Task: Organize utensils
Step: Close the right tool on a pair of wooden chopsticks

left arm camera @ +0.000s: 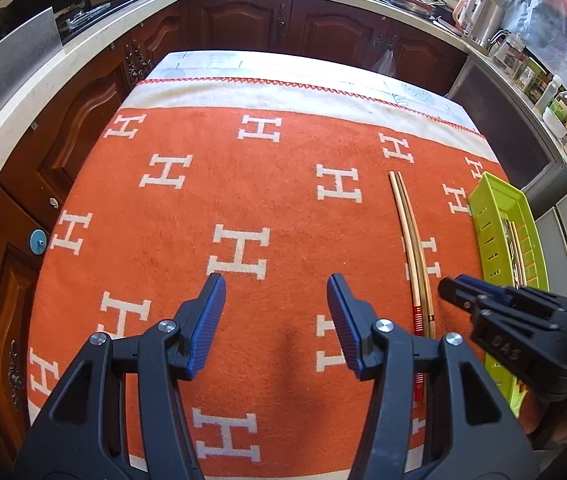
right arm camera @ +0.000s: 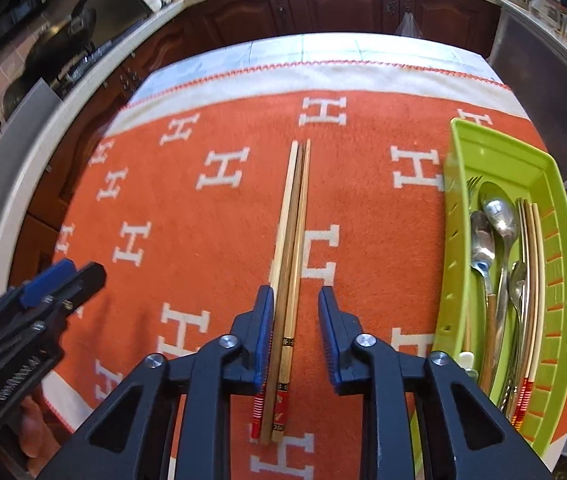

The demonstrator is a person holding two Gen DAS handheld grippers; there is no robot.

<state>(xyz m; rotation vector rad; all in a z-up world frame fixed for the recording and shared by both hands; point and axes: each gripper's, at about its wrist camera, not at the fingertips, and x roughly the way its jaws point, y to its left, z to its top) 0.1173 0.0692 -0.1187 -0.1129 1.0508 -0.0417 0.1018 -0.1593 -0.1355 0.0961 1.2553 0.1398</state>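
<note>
Chopsticks (right arm camera: pixel 289 256) between right gripper (right arm camera: pixel 296 336) jaws.

We see R gripper (right arm camera: pixel 295 320) straddling chopsticks (right arm camera: pixel 289 264) on orange blanket (right arm camera: pixel 211 216); L pad touches them, R pad apart; green tray (right arm camera: pixel 559 208) w/ spoons (right arm camera: pixel 499 216) at right; L gripper (right arm camera: pixel 59 276) at left edge.

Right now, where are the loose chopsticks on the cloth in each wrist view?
Left wrist: chopsticks right of centre, left of the green tray.
Right wrist: chopsticks dead centre, running between the right gripper fingers.
Shared landmark: the green tray, right of them in both.
</note>
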